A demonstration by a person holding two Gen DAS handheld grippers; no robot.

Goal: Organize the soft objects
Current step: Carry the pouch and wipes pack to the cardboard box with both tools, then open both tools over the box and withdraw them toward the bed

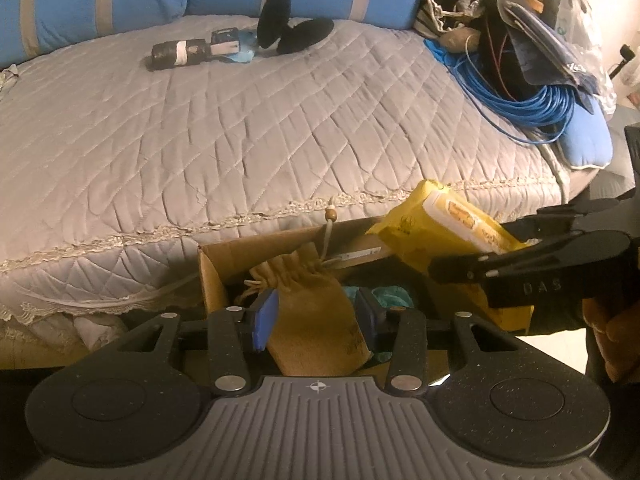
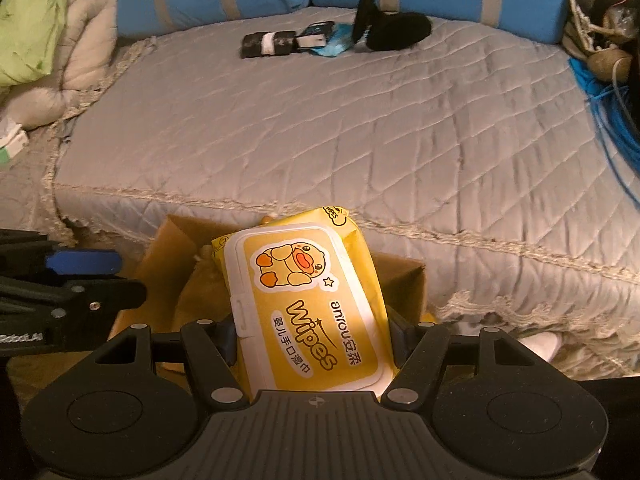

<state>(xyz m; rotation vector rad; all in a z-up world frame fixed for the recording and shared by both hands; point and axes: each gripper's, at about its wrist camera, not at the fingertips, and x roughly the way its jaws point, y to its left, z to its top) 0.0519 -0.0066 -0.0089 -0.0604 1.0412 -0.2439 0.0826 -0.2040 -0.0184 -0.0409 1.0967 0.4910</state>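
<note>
My left gripper (image 1: pixel 316 316) is shut on a tan drawstring pouch (image 1: pixel 316 316) and holds it over an open cardboard box (image 1: pixel 212 276) at the foot of the bed. My right gripper (image 2: pixel 312 336) is shut on a yellow pack of wipes (image 2: pixel 304 292) with a duck on its lid, held over the same box (image 2: pixel 404 280). In the left wrist view the wipes pack (image 1: pixel 444 224) and the right gripper (image 1: pixel 516 256) show at the right. Teal cloth (image 1: pixel 390 294) lies inside the box.
A grey quilted bed (image 1: pixel 240 128) lies ahead. At its far side lie a dark roll (image 1: pixel 180 54), a small pack and black soft items (image 1: pixel 296 30) in front of blue pillows (image 1: pixel 100 0). Blue cable coil (image 1: pixel 532 100) and bags crowd the right side.
</note>
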